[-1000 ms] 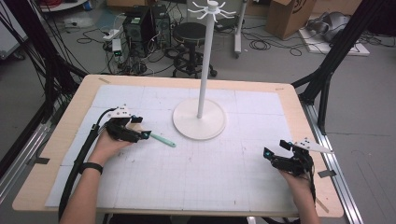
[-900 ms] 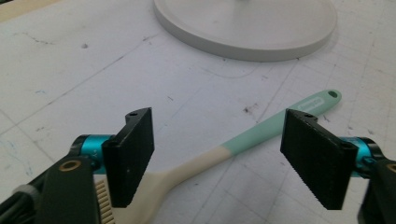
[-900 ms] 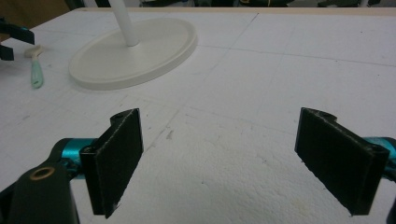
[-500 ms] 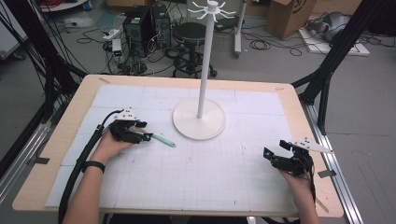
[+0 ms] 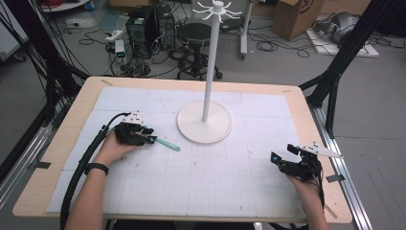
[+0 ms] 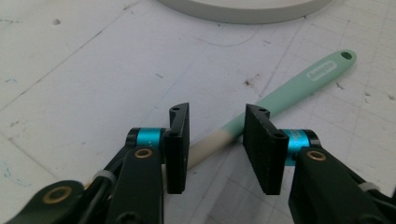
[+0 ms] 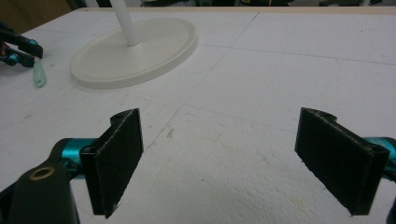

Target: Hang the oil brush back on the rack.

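spatula [image 5: 167, 143] left of stand base [image 5: 204, 125], on table [image 5: 67, 125]

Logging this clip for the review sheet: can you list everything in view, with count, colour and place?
Table: one, light wood rim, under a white gridded mat.
Stand: one, white, round base at mat centre, tall pole with hooks on top.
Utensil: one, mint-green handle with a hanging hole, cream section nearer the tool, lying flat left of the stand base.
Stool: one, black, on the floor behind the table.
Cardboard box: one, brown, far right floor.
Left tool: black jaws open, astride the utensil's cream part.
Right tool: black jaws wide open over bare mat.
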`<state>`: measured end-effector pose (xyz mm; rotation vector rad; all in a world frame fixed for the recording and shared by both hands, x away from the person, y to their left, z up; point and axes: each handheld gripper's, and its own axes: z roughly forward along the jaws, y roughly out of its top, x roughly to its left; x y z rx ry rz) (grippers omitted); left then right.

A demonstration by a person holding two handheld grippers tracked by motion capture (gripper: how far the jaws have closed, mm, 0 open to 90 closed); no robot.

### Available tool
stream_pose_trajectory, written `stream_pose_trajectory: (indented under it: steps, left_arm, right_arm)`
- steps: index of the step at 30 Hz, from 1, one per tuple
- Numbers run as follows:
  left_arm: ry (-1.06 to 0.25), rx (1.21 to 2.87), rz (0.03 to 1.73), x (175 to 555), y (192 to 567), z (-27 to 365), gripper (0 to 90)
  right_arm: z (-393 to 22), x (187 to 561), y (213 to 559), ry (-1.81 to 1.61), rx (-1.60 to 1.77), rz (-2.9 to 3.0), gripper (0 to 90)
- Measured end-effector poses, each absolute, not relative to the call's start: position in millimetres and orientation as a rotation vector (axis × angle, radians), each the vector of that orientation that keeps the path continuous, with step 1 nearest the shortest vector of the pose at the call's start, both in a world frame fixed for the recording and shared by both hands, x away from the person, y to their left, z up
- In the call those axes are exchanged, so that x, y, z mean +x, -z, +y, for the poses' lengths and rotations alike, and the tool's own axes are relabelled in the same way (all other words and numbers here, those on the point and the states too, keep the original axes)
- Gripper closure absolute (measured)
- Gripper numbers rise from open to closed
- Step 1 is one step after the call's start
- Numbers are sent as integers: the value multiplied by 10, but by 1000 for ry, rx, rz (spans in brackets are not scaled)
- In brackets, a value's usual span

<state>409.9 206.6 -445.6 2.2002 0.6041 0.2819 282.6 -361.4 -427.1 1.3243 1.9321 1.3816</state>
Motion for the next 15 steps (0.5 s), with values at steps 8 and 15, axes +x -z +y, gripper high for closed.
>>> stream_pose_trajectory:
  steps: [8, 15]
  left_arm:
    - [-301, 2217, 552, 4062, 4432, 2074, 736]
    - [-278, 2196, 613, 4114, 4478, 2143, 562]
  right_arm:
    - [-3633, 2804, 4259, -1392, 1328, 1924, 144]
    - [-3633, 2809, 4262, -1397, 1319, 1930, 144]
